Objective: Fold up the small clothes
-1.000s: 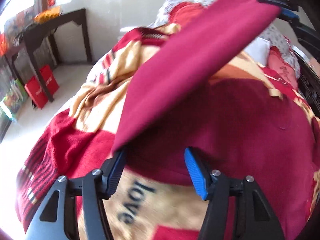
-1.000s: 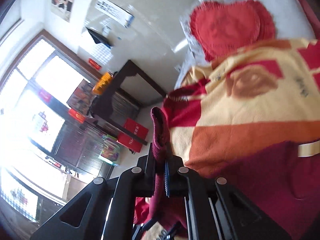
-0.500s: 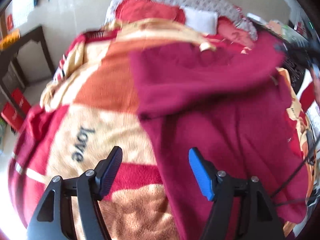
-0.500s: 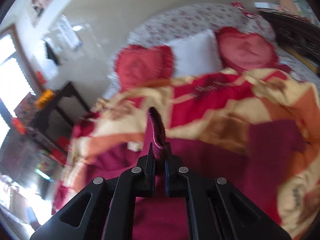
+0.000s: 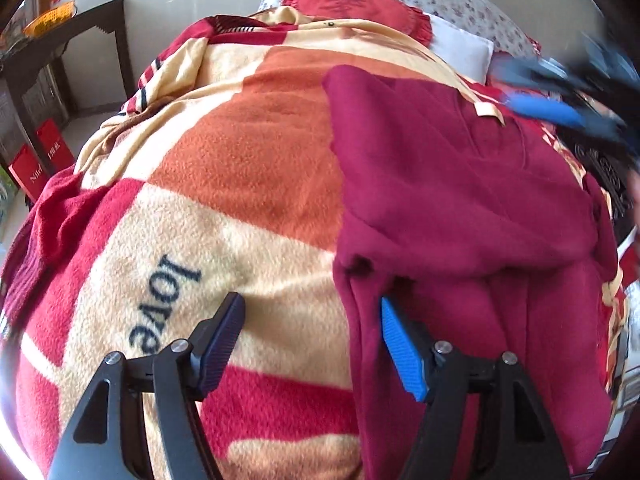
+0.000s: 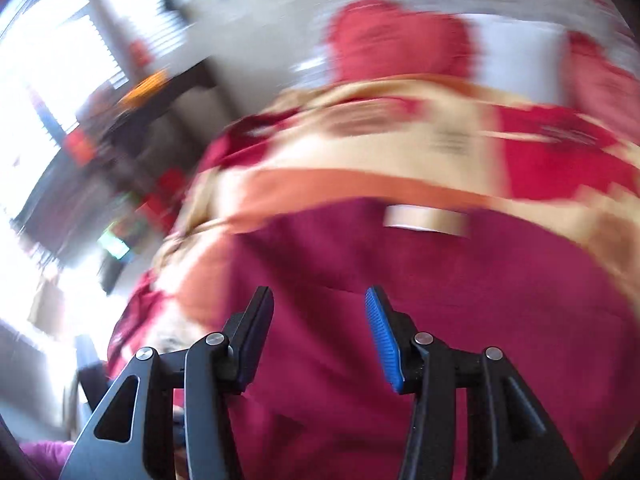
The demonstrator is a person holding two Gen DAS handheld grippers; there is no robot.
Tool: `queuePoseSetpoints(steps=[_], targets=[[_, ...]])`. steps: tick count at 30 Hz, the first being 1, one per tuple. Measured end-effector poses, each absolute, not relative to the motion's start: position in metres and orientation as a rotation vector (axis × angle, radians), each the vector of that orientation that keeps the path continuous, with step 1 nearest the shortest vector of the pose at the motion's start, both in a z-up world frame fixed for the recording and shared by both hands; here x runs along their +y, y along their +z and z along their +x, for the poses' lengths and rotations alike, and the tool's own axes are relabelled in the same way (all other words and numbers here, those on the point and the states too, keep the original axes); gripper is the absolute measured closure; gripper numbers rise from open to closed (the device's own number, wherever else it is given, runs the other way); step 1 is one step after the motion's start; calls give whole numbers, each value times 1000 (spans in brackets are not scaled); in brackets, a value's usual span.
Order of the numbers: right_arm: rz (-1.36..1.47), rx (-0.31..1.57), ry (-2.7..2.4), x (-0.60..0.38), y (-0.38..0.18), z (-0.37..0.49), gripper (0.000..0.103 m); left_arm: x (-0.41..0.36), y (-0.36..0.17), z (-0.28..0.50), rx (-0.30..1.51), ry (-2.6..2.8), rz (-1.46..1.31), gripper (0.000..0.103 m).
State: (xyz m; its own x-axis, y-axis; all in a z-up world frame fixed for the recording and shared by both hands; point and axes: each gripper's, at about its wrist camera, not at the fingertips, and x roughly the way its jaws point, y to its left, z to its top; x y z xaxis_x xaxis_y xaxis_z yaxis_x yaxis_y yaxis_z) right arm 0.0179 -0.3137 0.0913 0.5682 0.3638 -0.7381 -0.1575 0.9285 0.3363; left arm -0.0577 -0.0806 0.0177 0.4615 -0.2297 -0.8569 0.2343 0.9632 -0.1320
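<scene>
Spread over the patterned blanket [image 5: 240,168], folded once across itself: maroon garment [image 5: 460,184], soft, light, limp fleece, likely to sag and slide unless pinched at a doubled edge or corner. Left gripper [image 5: 312,344] apart astride its side edge; right gripper [image 6: 320,332] just opened, nothing between its pads

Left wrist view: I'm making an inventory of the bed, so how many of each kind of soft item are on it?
Maroon garment: 1
Patterned blanket: 1
Red heart cushion: 1 in full view
White pillow: 1
Total: 4
</scene>
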Motion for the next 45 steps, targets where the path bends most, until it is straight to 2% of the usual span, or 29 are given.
queuePoseSetpoints(steps=[5, 6, 7, 14, 18, 21, 25, 30, 32, 35, 40, 45], targets=[[75, 1009, 432, -229, 58, 75, 74, -73, 17, -59, 1045, -323, -15, 30], [37, 1038, 420, -220, 48, 84, 79, -70, 18, -59, 1043, -332, -22, 30], [18, 1054, 413, -217, 41, 90, 103, -66, 18, -59, 1044, -339, -31, 30], [-4, 969, 476, -184, 43, 109, 103, -44, 40, -63, 982, -291, -32, 30], [35, 1014, 441, -181, 24, 118, 103, -37, 53, -56, 950, -268, -65, 30], [101, 1003, 434, -205, 37, 93, 97, -46, 59, -49, 939, -279, -88, 30], [142, 956, 328, -258, 59, 33, 93, -73, 60, -37, 933, -310, -51, 29], [142, 1029, 96, -327, 32, -11, 93, -107, 23, -19, 1045, -280, 37, 28], [115, 1091, 15, -347, 10, -14, 92, -112, 17, -20, 1062, -266, 60, 25], [192, 1079, 46, -365, 16, -28, 92, -114, 26, -25, 1061, -251, 67, 25], [220, 935, -41, -404, 53, -62, 90, -114, 48, -36, 1025, -240, 48, 25], [201, 928, -262, -466, 45, -61, 90, -128, 60, -44, 997, -252, 80, 24]])
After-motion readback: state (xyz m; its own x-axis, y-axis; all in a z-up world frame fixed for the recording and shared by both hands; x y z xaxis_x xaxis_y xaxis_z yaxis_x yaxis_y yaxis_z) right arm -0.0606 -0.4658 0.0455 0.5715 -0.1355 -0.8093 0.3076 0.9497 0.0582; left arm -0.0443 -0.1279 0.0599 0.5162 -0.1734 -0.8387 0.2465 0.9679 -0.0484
